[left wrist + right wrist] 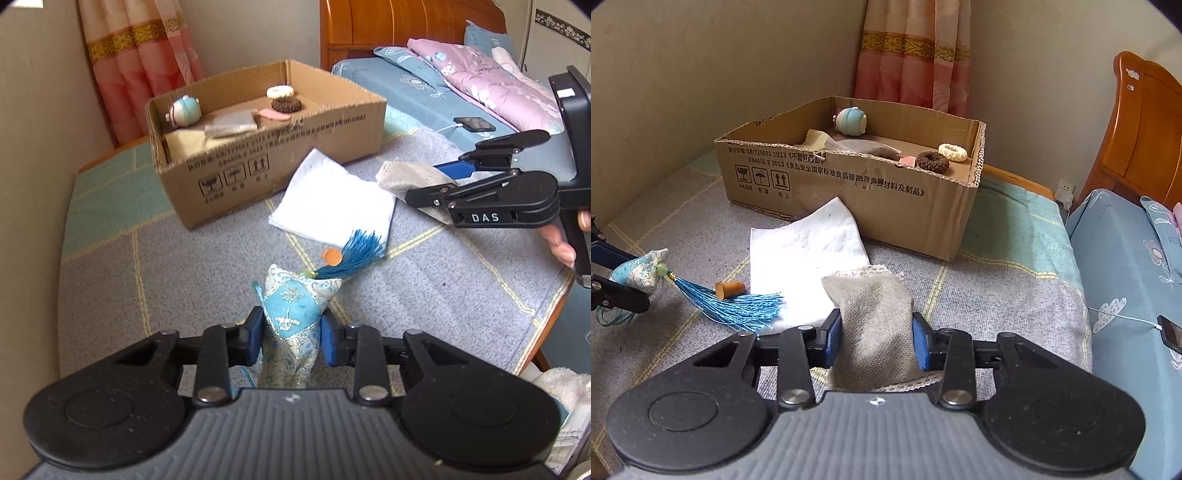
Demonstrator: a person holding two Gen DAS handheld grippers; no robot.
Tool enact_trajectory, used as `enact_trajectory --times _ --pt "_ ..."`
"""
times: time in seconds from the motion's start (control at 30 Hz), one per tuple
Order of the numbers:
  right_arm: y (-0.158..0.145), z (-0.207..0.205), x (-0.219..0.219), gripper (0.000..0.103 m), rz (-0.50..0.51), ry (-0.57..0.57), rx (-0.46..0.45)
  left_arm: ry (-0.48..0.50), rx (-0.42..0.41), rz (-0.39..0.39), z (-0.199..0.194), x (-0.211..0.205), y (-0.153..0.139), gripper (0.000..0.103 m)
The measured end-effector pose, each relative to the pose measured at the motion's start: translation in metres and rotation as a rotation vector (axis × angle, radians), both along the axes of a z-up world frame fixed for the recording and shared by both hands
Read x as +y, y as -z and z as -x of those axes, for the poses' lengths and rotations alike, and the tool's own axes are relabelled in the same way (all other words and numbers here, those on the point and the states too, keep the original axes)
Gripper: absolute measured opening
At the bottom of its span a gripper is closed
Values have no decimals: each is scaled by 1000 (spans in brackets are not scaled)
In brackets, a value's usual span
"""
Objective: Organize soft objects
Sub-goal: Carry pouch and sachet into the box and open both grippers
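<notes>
My left gripper (291,338) is shut on a blue brocade sachet (291,310) with a blue tassel (354,254), held above the blanket; the sachet also shows in the right wrist view (639,271). My right gripper (875,341) is shut on a grey mesh pouch (875,314) with a lace edge, also seen in the left wrist view (410,177). A white folded cloth (332,199) (805,254) and a small orange plug (729,289) lie on the blanket. The open cardboard box (229,173) (849,192) holds a blue plush toy (851,120), a grey pouch, a brown and a cream hair ring.
The grey and teal checked blanket (166,266) covers a low bed against the wall. A curtain (916,55) hangs behind the box. A second bed with blue sheets (1126,258), pink quilt (491,81) and a charging phone (474,123) stands to the right.
</notes>
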State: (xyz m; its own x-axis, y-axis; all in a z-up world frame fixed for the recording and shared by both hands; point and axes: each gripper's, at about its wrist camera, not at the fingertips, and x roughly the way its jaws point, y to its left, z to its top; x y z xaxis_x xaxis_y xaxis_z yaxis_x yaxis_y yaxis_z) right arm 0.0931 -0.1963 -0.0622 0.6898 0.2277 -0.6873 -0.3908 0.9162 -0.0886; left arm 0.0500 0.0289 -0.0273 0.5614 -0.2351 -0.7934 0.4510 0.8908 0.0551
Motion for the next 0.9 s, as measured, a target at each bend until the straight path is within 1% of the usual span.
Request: enact_trajectory --times 0.23,0.53,0.73,0.9 --pt "-18 7 -7 43 -17 -12 -37 27 -85 -17 1 -5 -31 30" --pt "-38 11 -5 43 -22 -51 -79 66 -161 -34 -10 -17 -57 30" --pt "-51 11 -3 43 1 -74 -121 88 -218 -42 -35 -25 -80 30" --pt "-63 4 -5 43 -10 -78 -144 112 -261 -42 -72 -40 -103 30"
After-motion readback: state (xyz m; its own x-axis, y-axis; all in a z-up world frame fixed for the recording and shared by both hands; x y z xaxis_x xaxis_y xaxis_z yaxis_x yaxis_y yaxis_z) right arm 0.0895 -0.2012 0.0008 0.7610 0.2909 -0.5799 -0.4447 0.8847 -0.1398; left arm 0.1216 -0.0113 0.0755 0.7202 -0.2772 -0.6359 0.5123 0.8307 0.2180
